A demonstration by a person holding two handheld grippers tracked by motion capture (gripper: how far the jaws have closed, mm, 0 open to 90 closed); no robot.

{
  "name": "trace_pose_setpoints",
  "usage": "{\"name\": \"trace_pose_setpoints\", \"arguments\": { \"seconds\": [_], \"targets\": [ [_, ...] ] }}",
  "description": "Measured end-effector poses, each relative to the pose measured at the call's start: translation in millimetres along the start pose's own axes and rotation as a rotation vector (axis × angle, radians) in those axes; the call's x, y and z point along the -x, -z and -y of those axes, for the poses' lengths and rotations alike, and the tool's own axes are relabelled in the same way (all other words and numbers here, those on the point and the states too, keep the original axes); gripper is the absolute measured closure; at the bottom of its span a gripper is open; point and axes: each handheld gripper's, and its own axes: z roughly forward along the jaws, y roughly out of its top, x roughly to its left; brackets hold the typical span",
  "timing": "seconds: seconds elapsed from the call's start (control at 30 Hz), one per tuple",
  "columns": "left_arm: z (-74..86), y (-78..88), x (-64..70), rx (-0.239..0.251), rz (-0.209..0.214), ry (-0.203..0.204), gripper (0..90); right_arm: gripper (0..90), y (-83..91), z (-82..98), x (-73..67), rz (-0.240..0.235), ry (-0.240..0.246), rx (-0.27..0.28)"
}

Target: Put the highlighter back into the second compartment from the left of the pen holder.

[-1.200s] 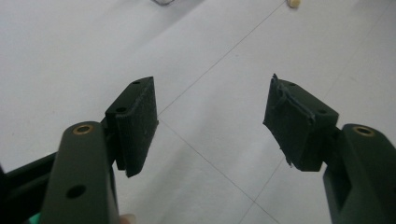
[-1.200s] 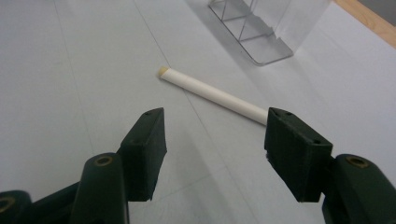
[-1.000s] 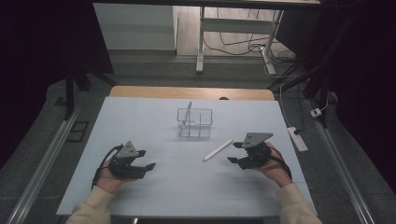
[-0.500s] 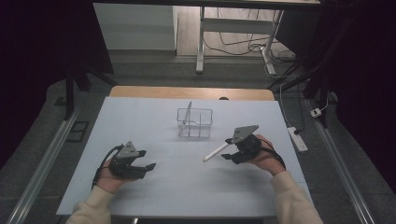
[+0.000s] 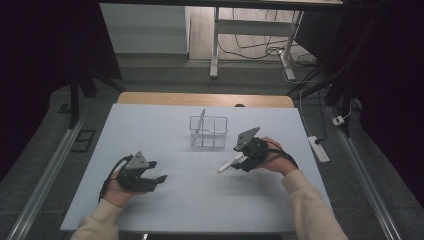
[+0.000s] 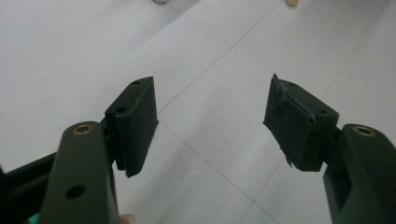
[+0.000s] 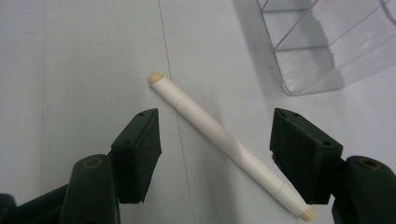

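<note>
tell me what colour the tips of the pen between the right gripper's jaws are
Pale yellow tips on a white pen, clearest in the right gripper view.

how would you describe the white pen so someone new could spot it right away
On the pale blue table, look just in front of the clear plastic organizer, toward its right side. The white pen lies flat there between the right gripper's open fingers, slim and cream-tipped at both ends.

The pen (image 5: 231, 163) lay on the table (image 5: 200, 200), just before and right of the organizer (image 5: 208, 131). The left gripper (image 5: 159, 177) sat well left of it; the right gripper (image 5: 240, 163) straddled it.
</note>
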Motion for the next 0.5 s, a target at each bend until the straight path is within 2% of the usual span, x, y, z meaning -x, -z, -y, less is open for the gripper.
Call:
{"name": "trace_pose_setpoints", "arguments": {
  "seconds": [0.1,0.5],
  "targets": [
    [-0.4,-0.4,0.4,0.002,0.002,-0.001,34.4,32.0,-6.9,-3.2,0.5,-0.021,0.015,-0.018],
    [-0.2,-0.9,0.4,0.000,0.004,-0.003,34.2,31.2,-21.0,-13.8,1.2,-0.054,0.071,-0.070]
  ]
}}
